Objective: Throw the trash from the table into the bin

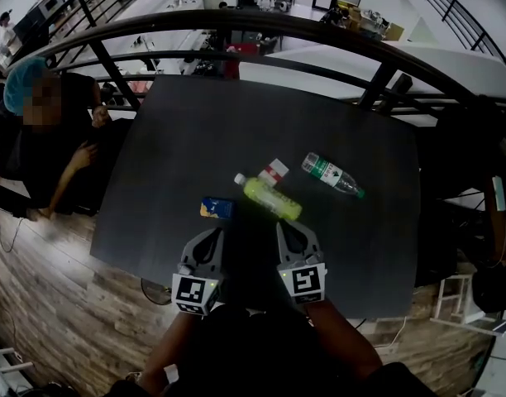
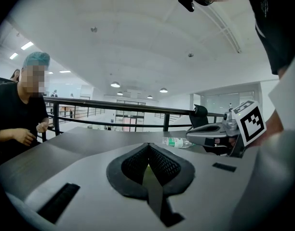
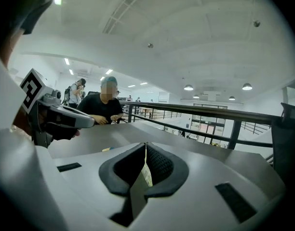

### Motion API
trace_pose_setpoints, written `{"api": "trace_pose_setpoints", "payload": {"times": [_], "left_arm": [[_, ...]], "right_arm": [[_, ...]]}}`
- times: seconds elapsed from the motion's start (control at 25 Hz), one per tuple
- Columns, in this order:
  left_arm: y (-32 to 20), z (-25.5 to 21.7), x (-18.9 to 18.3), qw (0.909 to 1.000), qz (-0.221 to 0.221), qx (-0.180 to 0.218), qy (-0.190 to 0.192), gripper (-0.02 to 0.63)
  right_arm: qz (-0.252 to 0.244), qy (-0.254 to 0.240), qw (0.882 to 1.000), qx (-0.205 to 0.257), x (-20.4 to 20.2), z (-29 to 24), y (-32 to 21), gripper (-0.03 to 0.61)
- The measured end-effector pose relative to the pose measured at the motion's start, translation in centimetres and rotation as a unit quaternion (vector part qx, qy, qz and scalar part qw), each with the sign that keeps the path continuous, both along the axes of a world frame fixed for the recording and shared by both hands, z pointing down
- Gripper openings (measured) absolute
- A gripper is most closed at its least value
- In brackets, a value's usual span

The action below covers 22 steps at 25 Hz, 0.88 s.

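Left gripper [image 1: 214,236], right gripper [image 1: 286,230]: jaws pressed together, empty. Green bottle [image 1: 270,198] at right gripper's 12 o'clock: light, slick, rolls; pinch mid-body. Clear bottle [image 1: 332,174] at 1 o'clock: probably empty, crushable.

Open-plan office mezzanine, marked by curved black railing [image 1: 261,21], recessed ceiling lights [image 2: 115,84] and desks [image 1: 365,21] on the floor below.

readable text: none | clear bottle [image 1: 333,174]: green-white label, print too small | yellow-green bottle [image 1: 272,198]: nothing legible | blue packet [image 1: 217,208]: print blurred | red-white carton [image 1: 275,170]: print blurred
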<state>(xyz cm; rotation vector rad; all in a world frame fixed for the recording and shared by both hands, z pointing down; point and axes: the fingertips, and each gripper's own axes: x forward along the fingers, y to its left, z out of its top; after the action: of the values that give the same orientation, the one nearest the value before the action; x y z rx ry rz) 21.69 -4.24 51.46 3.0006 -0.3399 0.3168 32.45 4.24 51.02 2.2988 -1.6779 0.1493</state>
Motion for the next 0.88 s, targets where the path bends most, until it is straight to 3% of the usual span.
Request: {"api": "trace_pose_setpoints", "payload": {"times": [0.24, 0.32, 0.52, 0.88], "left_arm": [[-0.7, 0.4, 0.4, 0.9998, 0.017, -0.007, 0.002, 0.02], [-0.7, 0.6, 0.3, 0.9997, 0.019, -0.014, 0.001, 0.02], [-1.1, 1.3, 0.0, 0.9993, 0.029, -0.023, -0.001, 0.02], [-1.7, 2.6, -0.4, 0.9986, 0.044, -0.031, -0.006, 0.02]], "right_arm": [[0.001, 0.004, 0.999, -0.039, 0.9, 1.8, -1.4, 0.033], [-0.002, 0.007, 0.999, -0.054, 1.2, 2.4, -1.8, 0.13], [-0.011, 0.013, 0.995, -0.098, 1.7, 4.4, -2.9, 0.188], [-0.047, 0.038, 0.973, -0.222, 2.9, 8.9, -5.2, 0.262]]}}
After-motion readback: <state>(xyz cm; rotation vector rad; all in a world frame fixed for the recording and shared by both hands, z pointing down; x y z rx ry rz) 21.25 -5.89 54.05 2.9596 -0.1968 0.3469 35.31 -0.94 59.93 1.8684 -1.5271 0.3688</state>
